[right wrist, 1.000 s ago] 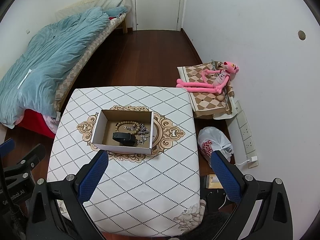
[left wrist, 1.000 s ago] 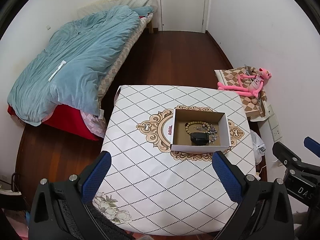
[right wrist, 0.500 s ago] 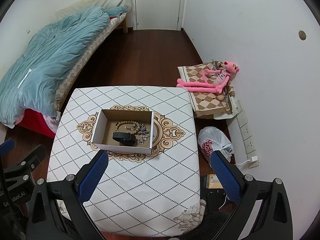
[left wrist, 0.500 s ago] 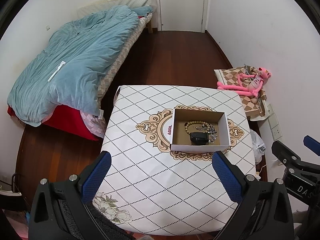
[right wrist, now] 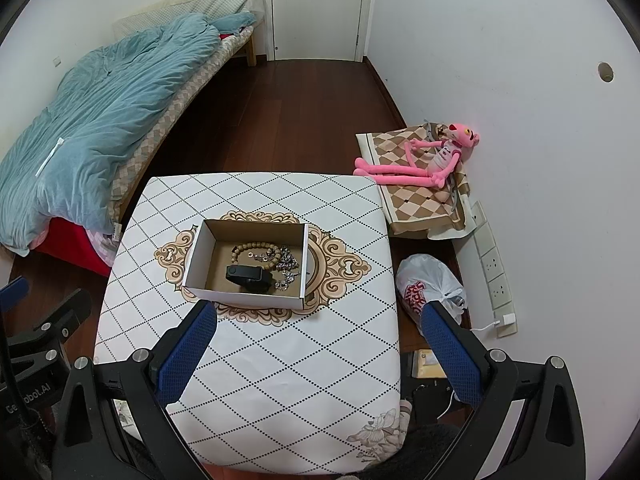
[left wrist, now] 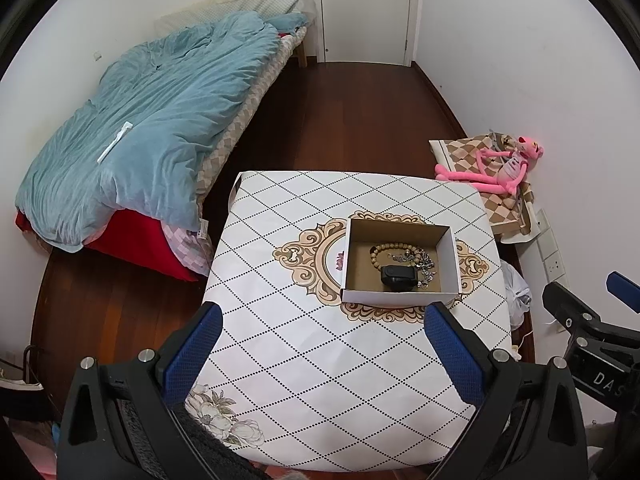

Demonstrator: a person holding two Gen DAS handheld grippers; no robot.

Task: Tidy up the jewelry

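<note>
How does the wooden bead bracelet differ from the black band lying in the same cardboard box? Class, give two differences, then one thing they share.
1. The bead bracelet is tan; the black band is black.
2. The bead bracelet is a ring of separate round beads; the black band is one solid, blocky piece.
3. The bead bracelet lies nearer the far wall; the black band lies nearer the front wall.

Shared: both rest inside the cardboard box, untouched.

White diamond-patterned tablecloth (left wrist: 320, 380), teal duvet (left wrist: 160, 128), pink plush toy (right wrist: 424, 164)

Both grippers have black angular frames with silver screws; the fingers (left wrist: 191, 354) carry blue textured pads (right wrist: 448, 356), and white lettering marks the bodies.
</note>
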